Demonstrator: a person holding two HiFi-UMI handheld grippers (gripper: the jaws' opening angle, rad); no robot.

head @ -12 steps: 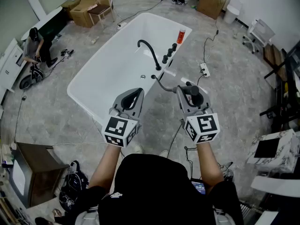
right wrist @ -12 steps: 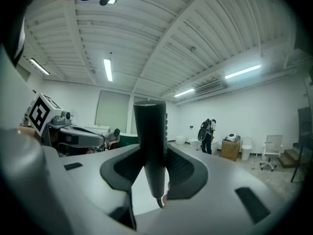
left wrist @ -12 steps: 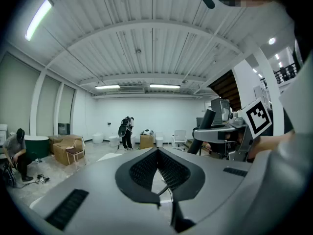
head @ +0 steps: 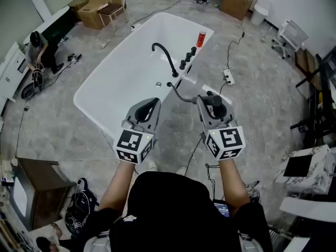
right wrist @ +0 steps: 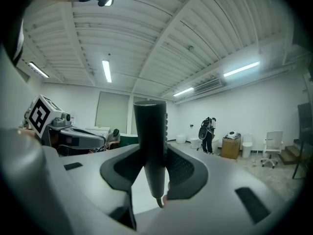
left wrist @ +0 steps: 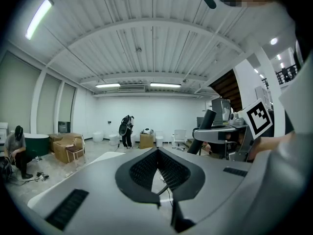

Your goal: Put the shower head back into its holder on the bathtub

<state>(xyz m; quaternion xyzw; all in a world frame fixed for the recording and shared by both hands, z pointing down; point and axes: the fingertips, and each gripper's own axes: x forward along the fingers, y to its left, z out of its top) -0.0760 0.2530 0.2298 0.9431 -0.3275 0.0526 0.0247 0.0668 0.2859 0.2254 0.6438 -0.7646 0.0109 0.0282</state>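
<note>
Pinching shower head (head: 217,106) upright in right gripper (head: 210,102) — tub rim (head: 184,77) ahead, slightly left; left gripper (head: 151,104) alongside, pressed together, empty.

The left gripper (head: 150,108) points toward 12 o'clock, roughly level, jaws together and empty; the right gripper (head: 210,105), at its 3 o'clock and parallel, clamps the shower head (right wrist: 150,141).

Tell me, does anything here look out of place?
Yes. The black shower head is off the bathtub: the right gripper clamps it upright out over the floor, and its hose trails back to the tub's rim.
</note>
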